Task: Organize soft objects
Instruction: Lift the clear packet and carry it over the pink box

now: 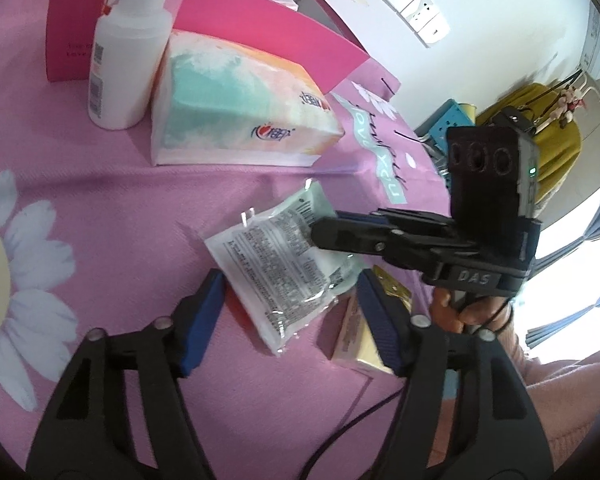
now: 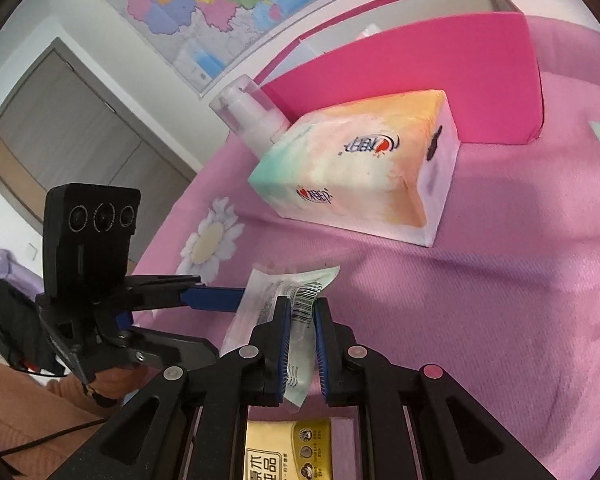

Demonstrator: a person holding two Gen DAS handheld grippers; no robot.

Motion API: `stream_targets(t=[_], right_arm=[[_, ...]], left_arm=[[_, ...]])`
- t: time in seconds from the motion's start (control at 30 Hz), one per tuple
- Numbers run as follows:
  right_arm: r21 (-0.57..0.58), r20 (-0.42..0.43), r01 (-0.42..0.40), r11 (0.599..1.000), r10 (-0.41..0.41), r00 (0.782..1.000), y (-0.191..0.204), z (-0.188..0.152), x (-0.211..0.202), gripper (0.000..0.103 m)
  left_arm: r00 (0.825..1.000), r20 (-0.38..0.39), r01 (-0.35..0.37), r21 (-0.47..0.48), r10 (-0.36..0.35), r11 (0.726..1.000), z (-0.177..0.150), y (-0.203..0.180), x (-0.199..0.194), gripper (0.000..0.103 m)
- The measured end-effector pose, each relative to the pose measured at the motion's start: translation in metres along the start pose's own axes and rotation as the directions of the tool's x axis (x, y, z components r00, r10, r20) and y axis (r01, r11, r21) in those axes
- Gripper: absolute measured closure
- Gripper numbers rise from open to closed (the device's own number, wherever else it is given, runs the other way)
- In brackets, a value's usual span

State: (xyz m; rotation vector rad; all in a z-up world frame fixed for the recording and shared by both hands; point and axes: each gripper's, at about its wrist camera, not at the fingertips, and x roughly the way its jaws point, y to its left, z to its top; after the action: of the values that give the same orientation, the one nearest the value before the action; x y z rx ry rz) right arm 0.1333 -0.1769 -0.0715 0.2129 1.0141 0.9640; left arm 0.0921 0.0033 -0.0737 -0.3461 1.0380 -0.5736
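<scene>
A flat wet-wipe packet (image 1: 276, 276), white with printed text and a pale green end, hangs just above the pink cloth. My right gripper (image 1: 316, 232) comes in from the right and is shut on its green end. In the right wrist view the packet (image 2: 260, 300) is pinched between that gripper's (image 2: 302, 308) blue pads. My left gripper (image 1: 290, 280) is open, with the packet between its fingers and the tips close to its side edges. A pastel soft tissue pack (image 1: 236, 108) (image 2: 360, 168) lies behind.
A white pump bottle (image 1: 124, 52) (image 2: 252, 116) stands left of the tissue pack. An open pink box (image 1: 260, 24) (image 2: 440, 72) sits behind both. A yellow tissue packet (image 1: 360, 340) (image 2: 288, 448) lies under the grippers. The table edge (image 1: 428, 152) is at the right.
</scene>
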Motion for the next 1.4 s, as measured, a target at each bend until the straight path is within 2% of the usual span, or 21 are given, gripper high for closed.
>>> stream_targets(t=[0.1, 0.17, 0.23, 0.37, 0.47, 0.53, 0.77, 1.03, 1.4], right_arm=[[0.008, 0.019, -0.004, 1.000, 0.004, 1.000, 0.000, 0.003, -0.004, 0.091], [0.019, 0.031, -0.017, 1.000, 0.016, 0.999, -0.001, 0.004, -0.006, 0.091], [0.019, 0.032, -0.016, 1.000, 0.015, 0.999, -0.002, 0.005, -0.005, 0.091], [0.038, 0.022, 0.004, 0.999, -0.005, 1.000, -0.007, 0.003, -0.003, 0.091], [0.044, 0.018, 0.002, 0.999, -0.003, 1.000, -0.008, 0.002, -0.003, 0.090], [0.049, 0.019, 0.004, 0.999, -0.005, 1.000, -0.010, 0.001, -0.004, 0.090], [0.043, 0.058, -0.012, 0.999, 0.009, 0.998, -0.001, 0.004, -0.015, 0.090], [0.008, 0.123, -0.031, 1.000, 0.029, 0.992, 0.015, 0.020, -0.037, 0.090], [-0.085, 0.242, 0.004, 0.996, 0.017, 0.970, 0.041, 0.076, -0.068, 0.090]], left_arm=[[0.999, -0.009, -0.040, -0.007, 0.040, 0.999, 0.001, 0.003, 0.002, 0.058], [0.999, -0.007, -0.049, -0.021, 0.048, 0.999, 0.002, 0.007, 0.001, 0.065], [0.998, -0.008, -0.069, -0.039, 0.068, 0.997, 0.003, 0.011, 0.002, 0.080], [0.995, -0.026, -0.093, -0.059, 0.092, 0.994, 0.004, 0.014, 0.001, 0.082], [0.991, -0.022, -0.132, -0.025, 0.131, 0.991, 0.003, 0.006, 0.002, 0.085], [0.987, -0.017, -0.160, -0.014, 0.159, 0.987, 0.003, 0.004, 0.002, 0.093], [0.990, 0.039, -0.136, -0.026, 0.137, 0.990, 0.007, 0.000, -0.018, 0.094], [0.982, 0.129, -0.144, 0.038, 0.138, 0.989, 0.027, -0.023, -0.055, 0.094], [0.953, 0.246, -0.215, 0.148, 0.174, 0.965, 0.085, -0.055, -0.091, 0.094]])
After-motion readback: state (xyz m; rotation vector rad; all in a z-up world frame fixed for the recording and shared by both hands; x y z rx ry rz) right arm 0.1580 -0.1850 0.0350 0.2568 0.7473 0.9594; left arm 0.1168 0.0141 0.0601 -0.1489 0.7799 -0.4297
